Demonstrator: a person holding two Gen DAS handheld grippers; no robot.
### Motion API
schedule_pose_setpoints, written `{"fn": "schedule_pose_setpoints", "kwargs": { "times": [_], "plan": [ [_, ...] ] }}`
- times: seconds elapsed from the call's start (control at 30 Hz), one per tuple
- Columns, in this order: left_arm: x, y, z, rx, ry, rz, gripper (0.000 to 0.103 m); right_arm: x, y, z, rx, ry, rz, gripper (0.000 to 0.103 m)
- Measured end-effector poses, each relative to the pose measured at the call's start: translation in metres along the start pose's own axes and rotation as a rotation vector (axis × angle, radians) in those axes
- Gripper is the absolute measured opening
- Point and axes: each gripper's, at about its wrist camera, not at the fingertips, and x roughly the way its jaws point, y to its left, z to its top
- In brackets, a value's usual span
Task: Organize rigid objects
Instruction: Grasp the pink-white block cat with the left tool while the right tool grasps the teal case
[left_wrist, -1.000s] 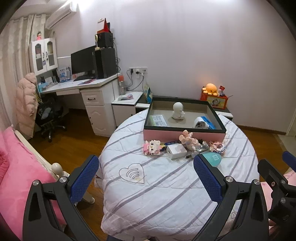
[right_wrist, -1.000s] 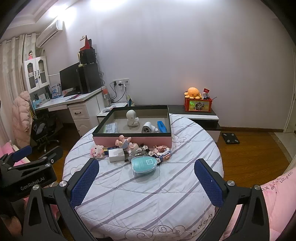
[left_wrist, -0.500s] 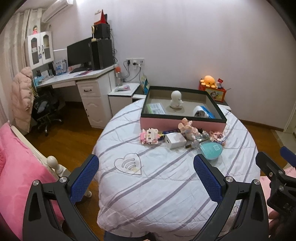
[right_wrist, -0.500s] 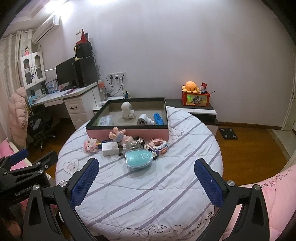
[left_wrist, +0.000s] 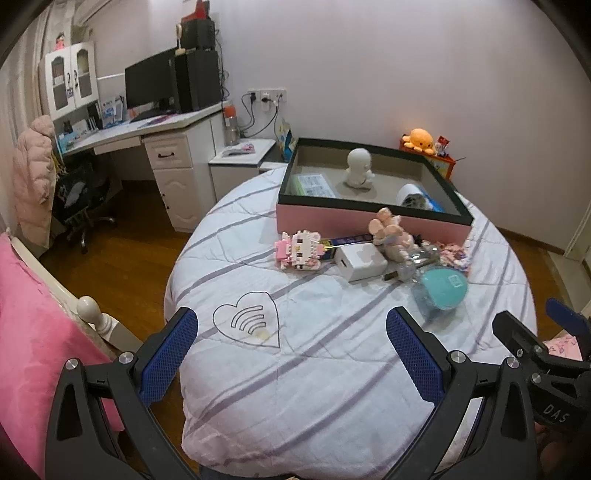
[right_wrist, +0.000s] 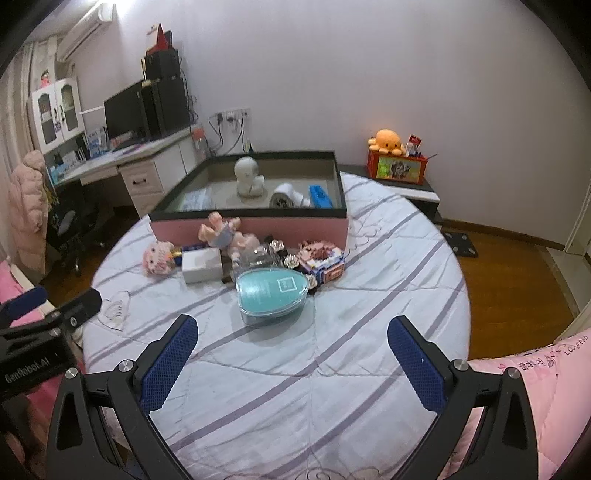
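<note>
light: soft overhead glow on the wall — dim | strong fisheye bend, dark corner vignette

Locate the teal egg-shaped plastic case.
The teal egg-shaped plastic case lies centre in the right wrist view, on the striped tablecloth, just before the white box.

White desk (left_wrist: 155, 133) against pale wall, wooden floor (right_wrist: 517, 280).

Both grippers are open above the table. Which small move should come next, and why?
Probably bring the open right gripper forward and down to the teal case: it lies nearest, directly ahead, outside the pink box.
</note>
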Motion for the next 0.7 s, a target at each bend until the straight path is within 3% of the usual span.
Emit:
{"fn": "schedule_pose_setpoints", "kwargs": {
  "times": [0.43,0.7],
  "plan": [
    [0.102,0.006,0.030,0.040,0.090,0.028,0.103,0.076,0.005,0.008,-0.014,0.108,-0.005,0.103],
    [0.145,0.013,0.038,0.027,0.150,0.019,0.103,0.112,0.009,0.009,-0.016,0.155,-0.003,0.103]
  ]
}}
